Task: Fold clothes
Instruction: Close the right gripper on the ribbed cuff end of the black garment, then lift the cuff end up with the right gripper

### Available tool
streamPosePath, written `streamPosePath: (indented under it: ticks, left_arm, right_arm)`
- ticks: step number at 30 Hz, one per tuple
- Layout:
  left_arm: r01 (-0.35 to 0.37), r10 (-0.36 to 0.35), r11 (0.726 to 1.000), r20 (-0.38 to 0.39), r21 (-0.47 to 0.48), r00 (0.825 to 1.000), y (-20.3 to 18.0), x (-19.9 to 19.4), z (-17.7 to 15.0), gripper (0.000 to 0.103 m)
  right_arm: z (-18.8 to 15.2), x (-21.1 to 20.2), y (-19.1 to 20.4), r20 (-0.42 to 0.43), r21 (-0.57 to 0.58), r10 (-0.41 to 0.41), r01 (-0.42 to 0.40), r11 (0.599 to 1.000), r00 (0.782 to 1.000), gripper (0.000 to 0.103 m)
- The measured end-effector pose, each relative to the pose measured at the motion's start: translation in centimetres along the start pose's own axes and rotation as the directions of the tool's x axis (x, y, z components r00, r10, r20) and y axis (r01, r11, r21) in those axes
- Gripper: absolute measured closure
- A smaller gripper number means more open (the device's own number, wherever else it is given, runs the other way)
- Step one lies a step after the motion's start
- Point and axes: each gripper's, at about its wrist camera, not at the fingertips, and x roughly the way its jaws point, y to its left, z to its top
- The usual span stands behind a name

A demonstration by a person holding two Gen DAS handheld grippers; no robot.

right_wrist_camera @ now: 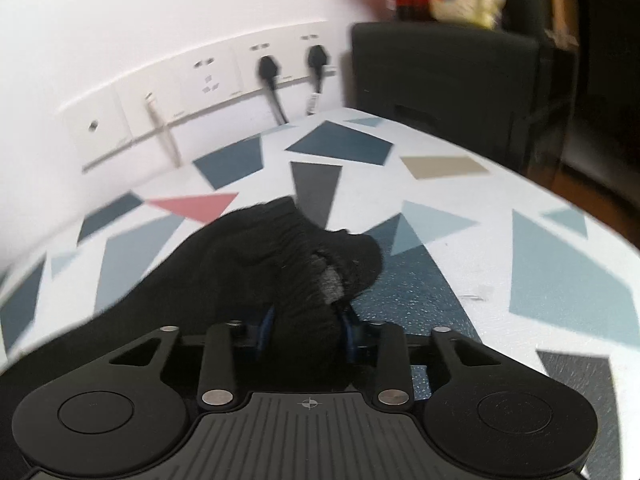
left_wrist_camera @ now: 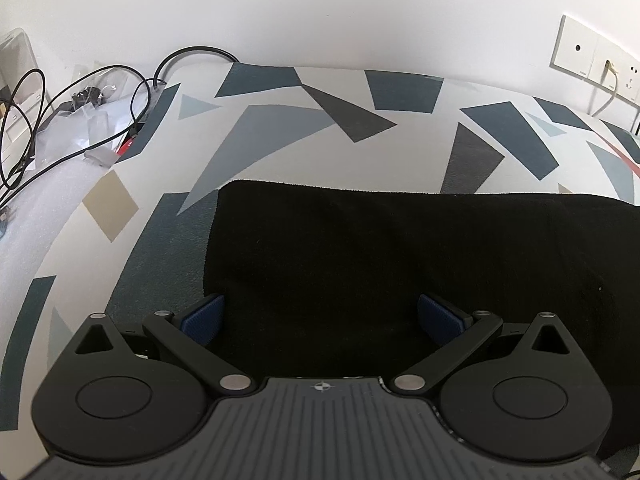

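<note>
I see a white wall (left_wrist_camera: 320,8) with plug sockets (right_wrist_camera: 224,76) behind my worktop (left_wrist_camera: 280,128), which has coloured shapes.

Table (left_wrist_camera: 280,92), covered with a white cloth printed in blue, grey, tan and pink shards, is running up to the wall ahead of both sets of jaws.

Lying on it: one black garment (left_wrist_camera: 400,260), spreading flat beneath and ahead of the left jaws, its right end bunching up between the right jaws (right_wrist_camera: 304,264).

Also lying on it, far off to the left of the left jaws: black cables (left_wrist_camera: 36,128) looping over clear plastic bags (left_wrist_camera: 96,120) and white foam sheet (left_wrist_camera: 48,196).
</note>
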Motion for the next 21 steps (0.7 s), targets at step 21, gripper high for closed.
streamPosePath:
  ticks: [21]
  left_arm:
    - [0.053,-0.053,0.997,0.002,0.060,0.999,-5.5,1.1,1.5,0.000]
  right_arm:
    - [2.5,-3.8,-10.5,0.114,0.263,-0.042,0.010,0.965,0.993,0.046]
